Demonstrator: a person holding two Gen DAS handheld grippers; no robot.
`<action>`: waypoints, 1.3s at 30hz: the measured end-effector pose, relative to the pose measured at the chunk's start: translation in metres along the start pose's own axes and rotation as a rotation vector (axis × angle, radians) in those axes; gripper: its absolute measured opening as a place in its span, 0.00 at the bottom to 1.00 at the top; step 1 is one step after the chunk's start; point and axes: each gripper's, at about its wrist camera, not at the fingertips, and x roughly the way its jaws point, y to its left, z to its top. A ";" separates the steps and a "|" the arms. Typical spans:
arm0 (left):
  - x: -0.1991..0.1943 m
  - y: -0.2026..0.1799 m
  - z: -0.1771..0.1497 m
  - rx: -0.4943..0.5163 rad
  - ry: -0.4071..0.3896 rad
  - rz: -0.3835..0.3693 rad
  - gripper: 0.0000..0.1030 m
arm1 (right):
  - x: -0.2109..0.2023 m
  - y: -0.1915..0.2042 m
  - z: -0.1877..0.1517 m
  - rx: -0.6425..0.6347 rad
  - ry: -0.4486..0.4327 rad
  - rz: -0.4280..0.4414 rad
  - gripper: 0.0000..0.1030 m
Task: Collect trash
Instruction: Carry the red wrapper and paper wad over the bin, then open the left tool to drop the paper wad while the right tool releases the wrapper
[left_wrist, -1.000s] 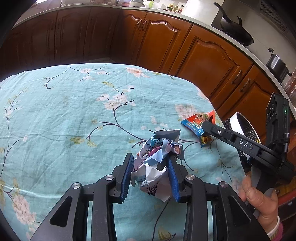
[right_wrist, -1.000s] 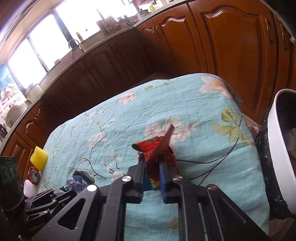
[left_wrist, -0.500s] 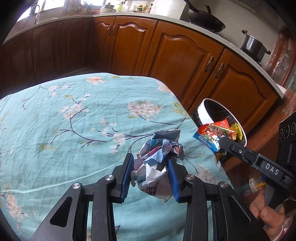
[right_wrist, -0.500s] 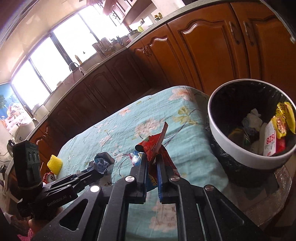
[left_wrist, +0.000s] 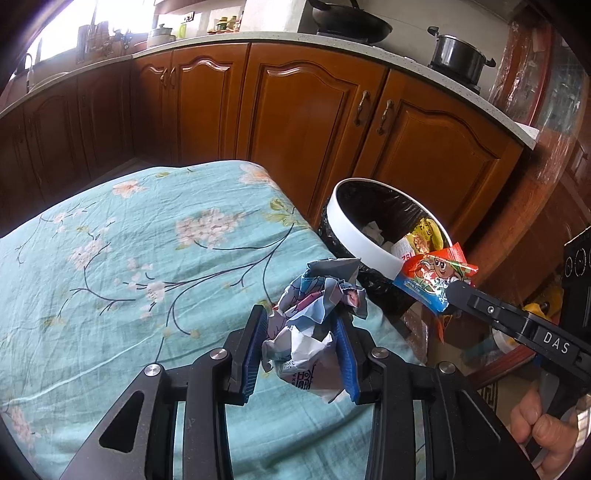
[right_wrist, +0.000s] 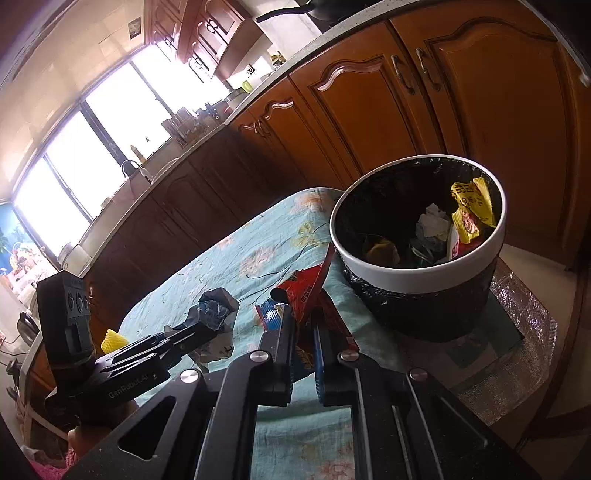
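Crumpled paper wrapper (left_wrist: 308, 332) is pinched between the blue-padded fingers of the left gripper (left_wrist: 301, 354), held above the right edge of the worktop (left_wrist: 147, 240) with its floral teal cloth. Right gripper (right_wrist: 303, 343) fingers clamp a red snack packet (right_wrist: 308, 291), near the rim of the white trash bin (right_wrist: 413, 269). The bin is black-lined, beside the worktop's far right corner, and holds wrappers and tissue.
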 end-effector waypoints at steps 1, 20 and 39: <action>0.000 -0.002 0.001 0.007 0.000 -0.001 0.34 | -0.003 -0.003 0.001 0.003 -0.006 -0.003 0.08; 0.026 -0.034 0.032 0.076 0.012 -0.035 0.34 | -0.023 -0.035 0.030 0.013 -0.073 -0.069 0.08; 0.077 -0.069 0.090 0.162 0.041 -0.060 0.34 | -0.011 -0.060 0.079 -0.032 -0.057 -0.165 0.08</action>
